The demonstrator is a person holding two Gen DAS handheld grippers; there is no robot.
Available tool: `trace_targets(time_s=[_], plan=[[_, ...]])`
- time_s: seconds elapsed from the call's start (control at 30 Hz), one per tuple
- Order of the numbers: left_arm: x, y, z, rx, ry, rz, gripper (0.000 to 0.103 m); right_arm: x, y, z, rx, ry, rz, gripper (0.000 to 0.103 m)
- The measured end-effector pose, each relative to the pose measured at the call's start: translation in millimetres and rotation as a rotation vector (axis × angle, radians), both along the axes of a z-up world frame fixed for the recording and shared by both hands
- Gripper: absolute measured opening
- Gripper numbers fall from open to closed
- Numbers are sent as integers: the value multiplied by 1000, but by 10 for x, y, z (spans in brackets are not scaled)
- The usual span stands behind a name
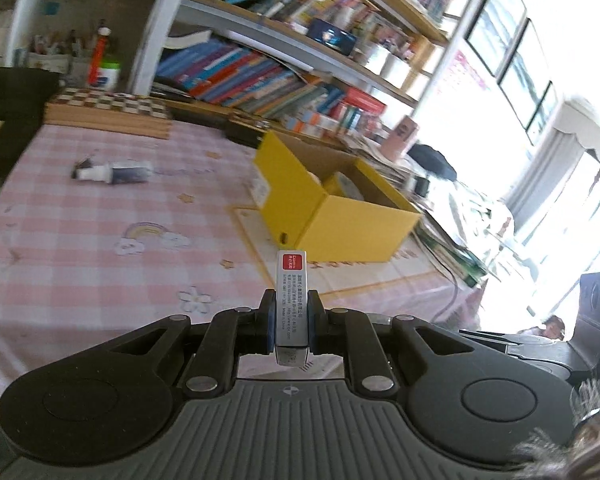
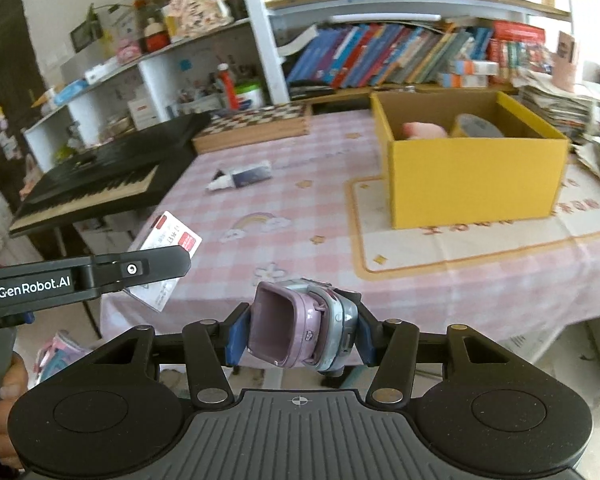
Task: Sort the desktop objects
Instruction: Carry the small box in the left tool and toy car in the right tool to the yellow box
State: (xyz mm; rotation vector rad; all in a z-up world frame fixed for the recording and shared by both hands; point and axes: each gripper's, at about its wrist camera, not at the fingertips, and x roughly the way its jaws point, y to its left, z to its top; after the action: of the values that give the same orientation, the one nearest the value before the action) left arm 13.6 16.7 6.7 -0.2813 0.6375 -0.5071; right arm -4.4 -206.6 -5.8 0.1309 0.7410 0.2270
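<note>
The table (image 2: 300,216) under its pink checked cloth fills most of what I see, and on its far right side stands the yellow cardboard box (image 2: 472,184), open at the top, smooth-walled, already holding a tape roll (image 2: 478,126) and something pink. That box lies ahead and to the right of both my tools, and my right gripper (image 2: 302,332) looks the nearer. A small tube (image 2: 240,178) lies on its side on the cloth, well left of the box, long axis running roughly left to right. My left gripper (image 1: 291,316) is clamped on a slim white carton (image 1: 291,292) with a red label, its long axis pointing forward. My right one grips a glossy lilac-and-grey smartwatch (image 2: 304,330), rounded-square face turned left.
</note>
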Motion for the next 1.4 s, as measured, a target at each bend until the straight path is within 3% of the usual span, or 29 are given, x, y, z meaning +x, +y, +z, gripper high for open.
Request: trace_targets(time_s=[0.63, 1.13, 1.4], plan=[[161, -919, 51, 28, -5, -193, 13, -127, -862, -13, 28, 8, -174, 52], [501, -1657, 131, 43, -15, -214, 13, 204, -1603, 26, 43, 6, -195, 52], [826, -1981, 259, 36, -65, -170, 13, 552, -1966, 163, 47, -48, -167, 52]])
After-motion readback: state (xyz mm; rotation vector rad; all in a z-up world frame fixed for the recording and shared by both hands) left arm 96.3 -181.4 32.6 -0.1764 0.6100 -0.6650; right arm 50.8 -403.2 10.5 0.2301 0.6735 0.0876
